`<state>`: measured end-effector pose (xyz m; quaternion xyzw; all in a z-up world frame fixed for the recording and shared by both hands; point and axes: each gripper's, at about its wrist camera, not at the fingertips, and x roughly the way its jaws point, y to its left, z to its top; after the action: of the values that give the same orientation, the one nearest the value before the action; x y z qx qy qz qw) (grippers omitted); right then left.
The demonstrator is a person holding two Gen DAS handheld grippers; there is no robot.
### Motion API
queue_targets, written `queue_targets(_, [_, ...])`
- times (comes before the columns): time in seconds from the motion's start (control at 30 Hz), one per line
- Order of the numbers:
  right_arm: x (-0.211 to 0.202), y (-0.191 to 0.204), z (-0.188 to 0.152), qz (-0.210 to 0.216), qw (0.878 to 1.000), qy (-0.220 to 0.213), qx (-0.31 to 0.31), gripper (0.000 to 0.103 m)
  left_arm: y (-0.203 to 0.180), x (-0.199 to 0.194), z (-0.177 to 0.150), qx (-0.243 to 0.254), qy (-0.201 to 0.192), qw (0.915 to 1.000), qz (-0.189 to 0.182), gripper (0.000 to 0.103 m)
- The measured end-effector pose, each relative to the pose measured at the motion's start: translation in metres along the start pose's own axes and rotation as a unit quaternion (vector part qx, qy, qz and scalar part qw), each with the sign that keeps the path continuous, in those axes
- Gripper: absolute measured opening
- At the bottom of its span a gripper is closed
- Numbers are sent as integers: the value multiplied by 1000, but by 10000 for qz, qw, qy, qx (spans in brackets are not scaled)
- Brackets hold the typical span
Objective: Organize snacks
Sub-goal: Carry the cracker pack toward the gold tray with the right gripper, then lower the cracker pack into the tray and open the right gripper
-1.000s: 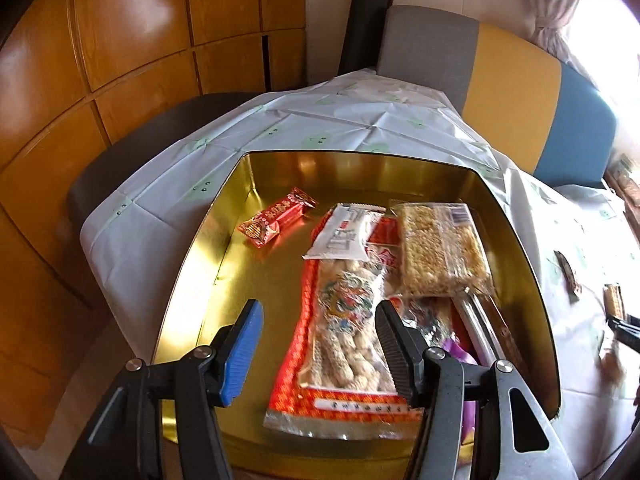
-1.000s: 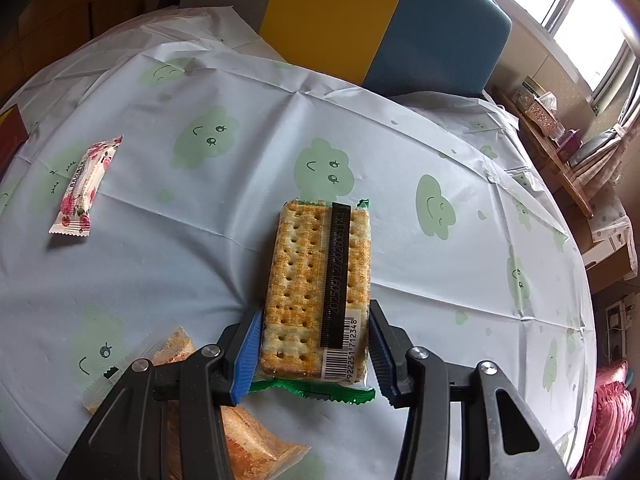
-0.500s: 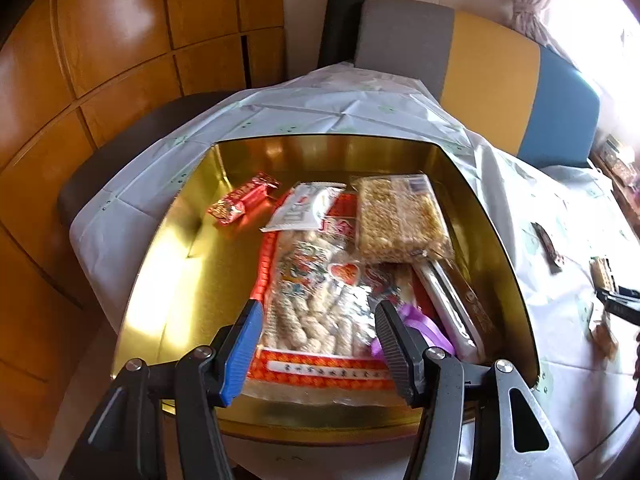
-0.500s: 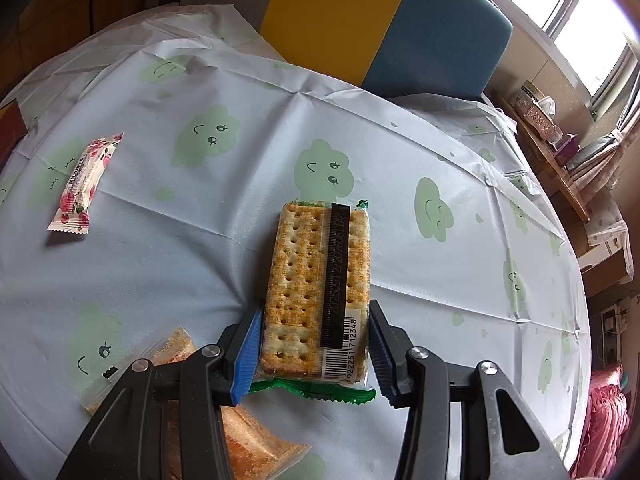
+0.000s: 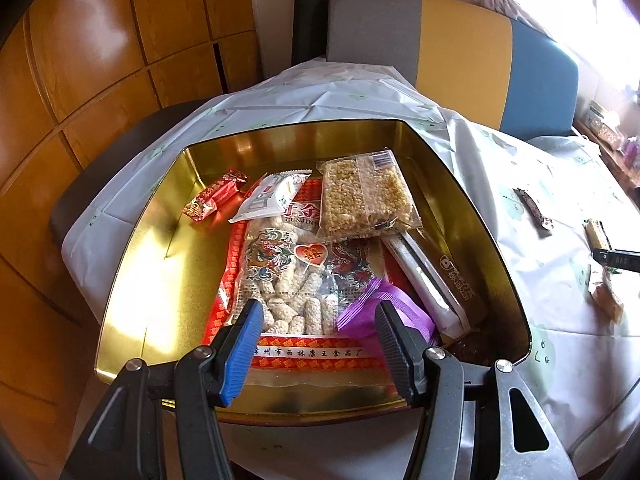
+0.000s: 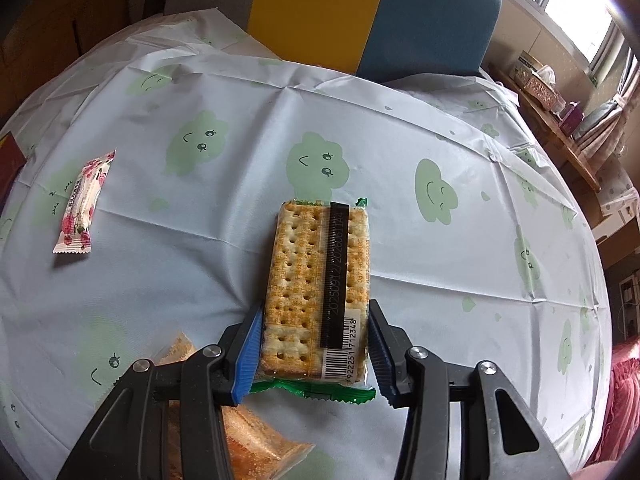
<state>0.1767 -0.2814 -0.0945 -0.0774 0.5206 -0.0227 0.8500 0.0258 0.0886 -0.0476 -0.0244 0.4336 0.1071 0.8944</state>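
Right gripper [image 6: 314,350]: jaws clamped on the near end of a cracker packet [image 6: 318,288], held above the tablecloth [image 6: 240,184]. Left gripper [image 5: 320,344]: jaws apart, empty, over the gold tin [image 5: 136,280] of snacks.

Gold tin [image 5: 132,280]: left half of floor bare, passable. Right half piled: rice-roll bag [image 5: 292,280], purple packet [image 5: 384,312], grain bar [image 5: 366,196]. Red candy [image 5: 214,196] near far-left corner. Bench [image 6: 400,92] beyond cracker pack [image 6: 316,280] open. Pink wafer [image 6: 82,204] well left; orange packet [image 6: 240,436] beneath left finger.
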Motion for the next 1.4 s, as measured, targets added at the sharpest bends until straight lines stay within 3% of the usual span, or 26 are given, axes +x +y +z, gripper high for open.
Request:
queue_targets(0.27, [-3, -5, 2, 53, 9999, 11, 115, 48, 25, -7, 0, -247, -122, 9996, 26, 59])
queue_targets(0.47, [-21, -9, 5, 1, 9990, -383, 239, 48, 56, -4, 1, -727, -104, 9971, 179, 59])
queue_targets(0.67, [-39, -1, 6, 405, 9982, -330, 281, 48, 79, 1, 1, -1034, -107, 9942, 278, 59])
queue_targets(0.9, [-89, 81, 11, 1266, 9892, -663, -316, 48, 95, 1, -1, -1278, -133, 9912, 315, 59])
queue_targets(1.13, [-131, 205, 13, 2377, 9595, -858, -1243, 48, 103, 0, 0, -1373, -186, 9898, 337, 59])
queue_targets(1.3, [-134, 274, 14, 3126, 9368, -615, -1444, 49, 110, 1, -2, -1464, -168, 9885, 351, 59])
queue_targets(1.4, [-123, 307, 9, 3328, 9295, -321, -1558, 50, 112, 4, -3, -1473, -134, 9884, 342, 59])
